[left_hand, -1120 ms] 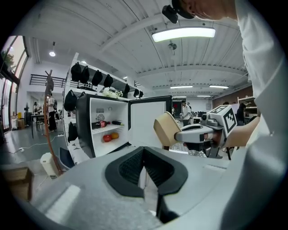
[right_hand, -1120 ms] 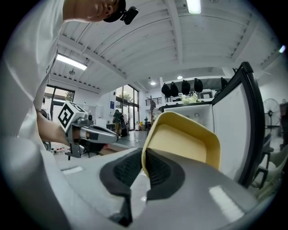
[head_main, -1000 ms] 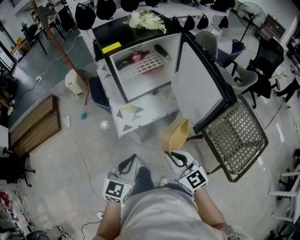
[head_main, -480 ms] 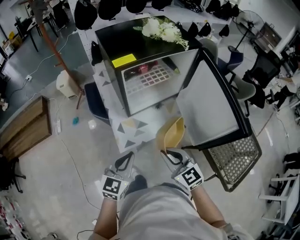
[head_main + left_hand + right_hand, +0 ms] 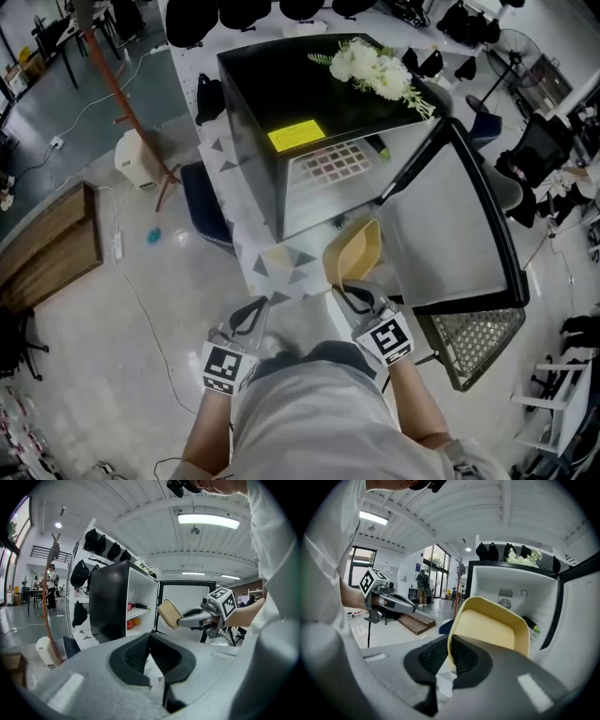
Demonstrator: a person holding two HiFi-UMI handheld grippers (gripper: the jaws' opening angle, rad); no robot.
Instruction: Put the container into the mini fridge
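The black mini fridge (image 5: 319, 103) stands with its door (image 5: 450, 234) swung wide to the right; its white inside shows in the right gripper view (image 5: 511, 592). My right gripper (image 5: 352, 292) is shut on the near rim of a yellow, shallow container (image 5: 353, 255), held tilted on edge just in front of the fridge opening. In the right gripper view the container (image 5: 490, 630) rises from between the pads of the gripper (image 5: 451, 656). My left gripper (image 5: 248, 314) hangs lower left, shut with nothing in it (image 5: 150, 656).
White flowers (image 5: 375, 70) lie on the fridge top. A wire shelf (image 5: 133, 616) inside carries a bottle and red items. A mesh chair (image 5: 473, 342) sits under the open door. A wooden bench (image 5: 52, 248), a white jug (image 5: 134, 159) and a red pole (image 5: 122, 89) stand left.
The fridge has drawn nearer and more beneath the head view. Both grippers moved toward it, and the container now sits right at the opening beside the door.
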